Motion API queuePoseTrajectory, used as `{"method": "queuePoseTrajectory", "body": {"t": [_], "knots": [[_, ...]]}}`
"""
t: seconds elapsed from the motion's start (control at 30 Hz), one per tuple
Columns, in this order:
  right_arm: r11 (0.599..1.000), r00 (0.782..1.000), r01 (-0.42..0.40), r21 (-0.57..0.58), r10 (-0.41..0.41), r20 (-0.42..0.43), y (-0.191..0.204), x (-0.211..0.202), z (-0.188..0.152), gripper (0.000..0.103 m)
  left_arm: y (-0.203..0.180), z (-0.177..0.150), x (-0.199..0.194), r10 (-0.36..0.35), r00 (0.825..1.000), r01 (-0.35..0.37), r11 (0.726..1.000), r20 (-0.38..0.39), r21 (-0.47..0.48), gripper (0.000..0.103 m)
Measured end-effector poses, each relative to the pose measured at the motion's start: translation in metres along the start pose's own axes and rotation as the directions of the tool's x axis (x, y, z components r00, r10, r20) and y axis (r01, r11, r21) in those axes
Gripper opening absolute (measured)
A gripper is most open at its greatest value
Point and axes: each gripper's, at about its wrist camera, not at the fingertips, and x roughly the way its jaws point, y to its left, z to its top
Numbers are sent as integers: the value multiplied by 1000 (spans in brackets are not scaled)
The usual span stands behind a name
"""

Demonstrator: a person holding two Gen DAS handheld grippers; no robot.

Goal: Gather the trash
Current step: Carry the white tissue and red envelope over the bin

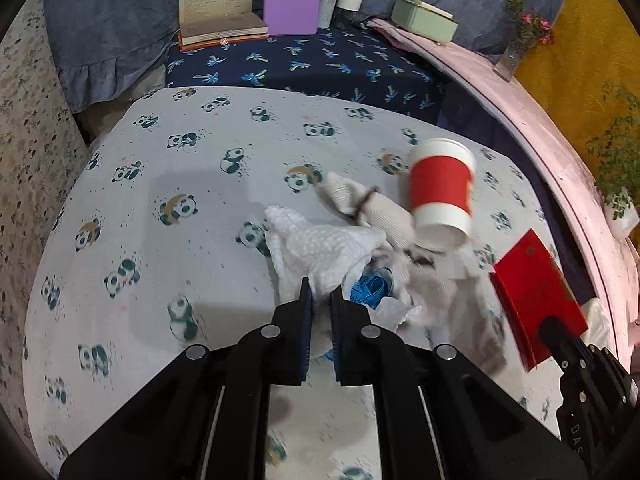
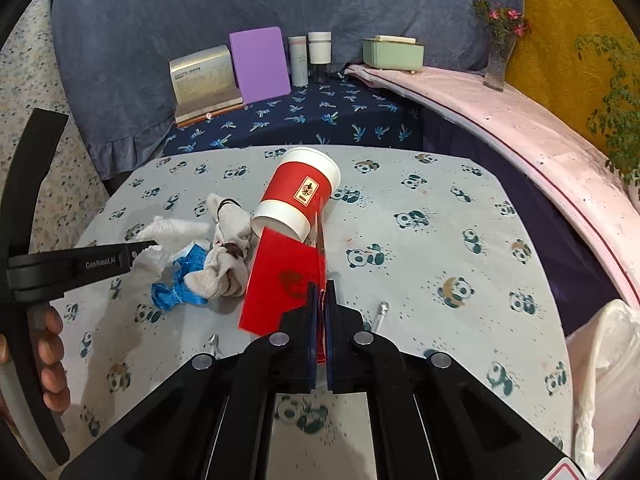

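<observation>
At the left edge of the right wrist view, a hand (image 2: 50, 364) around the handle of the left gripper (image 2: 138, 249), marked "GenRobot.AI" in white, its tips clamped on a crumpled white paper towel (image 2: 172, 229); in the left wrist view the same towel (image 1: 320, 250) pinched between nearly closed pads at frame centre. Just right of it, lower down, a crushed blue wrapper (image 2: 180, 286), faint print unreadable, touching a twisted beige cloth (image 2: 226, 246) bound with a dark hair tie. Right again, a paper cup (image 2: 298, 198) with red sleeve on its side on the panda-print tablecloth (image 2: 460, 240), long axis running from upper right to lower left, the end at lower left showing as a white oval, a small gold-framed label on the sleeve, illegible. Below the cup, a flat red packet (image 2: 280, 280) with a dark emblem, long axis tilted from lower left to upper right, gripped at its right edge by the shut right gripper (image 2: 321, 296). Far right, a white plastic bag (image 2: 604, 368) at the table edge.
</observation>
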Motion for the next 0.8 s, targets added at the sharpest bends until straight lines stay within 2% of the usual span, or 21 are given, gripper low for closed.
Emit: {"method": "queuePoseTrajectory", "body": {"t": [0.43,0.8], "knots": [[998,996,26,56,-30,79,-35,-67,-20,3,-75,-39,-63,-101,994,95,989,44,114,8],[986,986,76,149,-96,133,-87,-109,-39,3,-150,-57,-87,-192,981,179,954,31,241,8]]}}
